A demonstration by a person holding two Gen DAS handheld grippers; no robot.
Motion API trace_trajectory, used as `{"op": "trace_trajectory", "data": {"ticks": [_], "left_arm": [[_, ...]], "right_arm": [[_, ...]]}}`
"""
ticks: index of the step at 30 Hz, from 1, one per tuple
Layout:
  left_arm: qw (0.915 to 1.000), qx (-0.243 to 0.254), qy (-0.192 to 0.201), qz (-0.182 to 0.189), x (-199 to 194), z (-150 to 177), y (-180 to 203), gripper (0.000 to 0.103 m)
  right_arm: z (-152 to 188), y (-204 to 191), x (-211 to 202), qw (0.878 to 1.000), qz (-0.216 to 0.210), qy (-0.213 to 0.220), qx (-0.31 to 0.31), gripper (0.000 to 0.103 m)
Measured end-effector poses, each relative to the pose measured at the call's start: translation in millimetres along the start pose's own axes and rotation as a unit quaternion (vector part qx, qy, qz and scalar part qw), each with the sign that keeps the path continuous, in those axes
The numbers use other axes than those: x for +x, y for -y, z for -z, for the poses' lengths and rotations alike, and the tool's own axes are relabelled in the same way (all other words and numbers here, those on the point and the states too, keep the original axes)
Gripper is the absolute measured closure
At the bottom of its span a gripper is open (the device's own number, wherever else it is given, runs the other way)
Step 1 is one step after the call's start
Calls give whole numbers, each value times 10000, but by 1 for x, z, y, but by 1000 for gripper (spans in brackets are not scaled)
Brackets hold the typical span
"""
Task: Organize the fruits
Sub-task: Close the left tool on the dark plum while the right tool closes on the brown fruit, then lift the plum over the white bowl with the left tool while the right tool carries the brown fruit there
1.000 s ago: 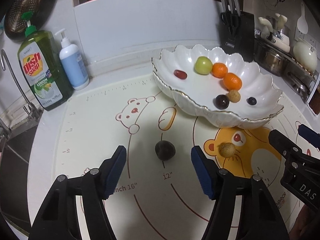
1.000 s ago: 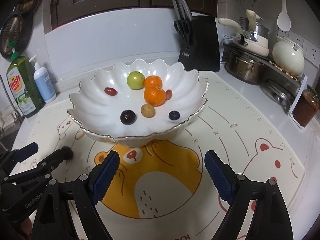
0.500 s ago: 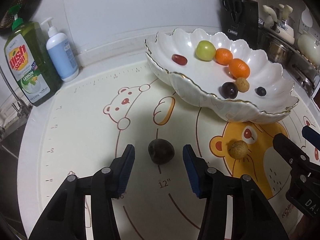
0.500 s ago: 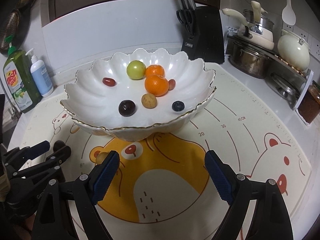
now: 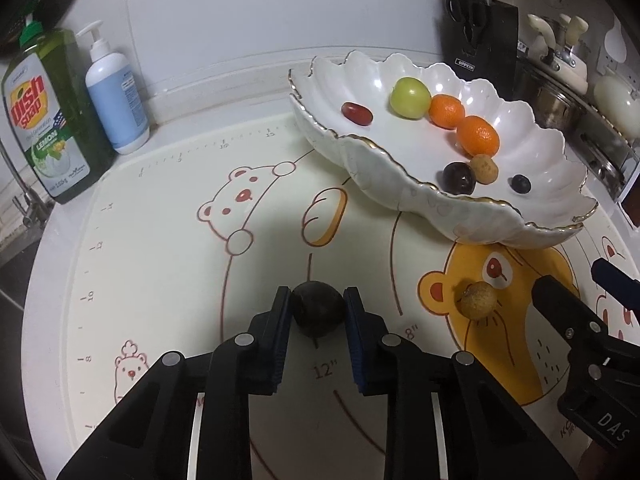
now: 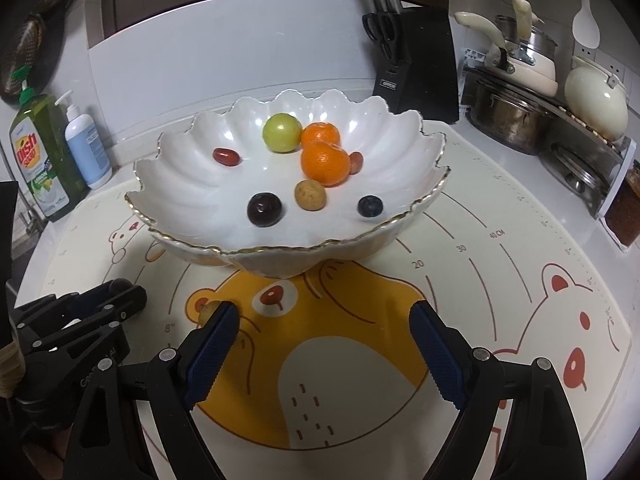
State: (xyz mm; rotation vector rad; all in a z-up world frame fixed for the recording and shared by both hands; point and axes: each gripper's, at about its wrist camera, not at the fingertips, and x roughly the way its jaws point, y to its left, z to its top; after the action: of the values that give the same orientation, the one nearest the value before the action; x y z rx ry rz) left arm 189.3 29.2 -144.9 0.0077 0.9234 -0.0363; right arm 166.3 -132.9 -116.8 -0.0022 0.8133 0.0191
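1. While two soap bottles [image 5: 48, 116] are seen at the far left, one dark plum [image 5: 318, 314] on the mat [image 5: 160, 240] is clamped between the pads of the left gripper [image 5: 316, 312].
2. One tan longan [image 5: 477, 300] is found on the mat, right of the plum, just beside the left finger of the right gripper [image 6: 324, 340], whose jaws are spread wide and hold nothing.
3. Eight fruits are counted in the white bowl [image 6: 424, 136]: two oranges, two red pieces, one green, one dark, one tan, one blueberry.

Home kitchen counter: dish soap bottle [image 5: 46, 120], knife block [image 6: 416, 64], stacked pots [image 6: 516, 80], baking mat [image 6: 500, 280]
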Motion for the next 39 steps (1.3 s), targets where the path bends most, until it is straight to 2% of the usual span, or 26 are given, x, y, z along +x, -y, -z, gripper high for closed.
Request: {"op": "trace_trajectory", "data": {"ticks": [9, 12, 18, 20, 25, 27, 39], "left_arm": [[9996, -217, 88, -124, -15, 11, -27, 77], [9993, -305, 114, -190, -20, 14, -40, 77], [9985, -466, 125, -267, -24, 17, -57, 77], [9984, -472, 132, -269, -25, 17, -58, 77], [9985, -472, 138, -259, -26, 17, -56, 77], [9985, -464, 140, -258, -26, 17, -54, 77], [9988, -377, 209, -234, -38, 16, -42, 77]], "right_arm": [[1, -24, 3, 9996, -233, -21, -178, 16], [2, -37, 7, 9989, -357, -62, -297, 22], [6, -57, 20, 9975, -493, -239, -443, 44], [7, -59, 25, 9970, -523, -339, -450, 58], [10, -59, 27, 9970, -495, -360, -480, 69], [10, -58, 27, 9969, -514, -353, -478, 79], [11, -50, 13, 9970, -594, -312, -391, 78]]}}
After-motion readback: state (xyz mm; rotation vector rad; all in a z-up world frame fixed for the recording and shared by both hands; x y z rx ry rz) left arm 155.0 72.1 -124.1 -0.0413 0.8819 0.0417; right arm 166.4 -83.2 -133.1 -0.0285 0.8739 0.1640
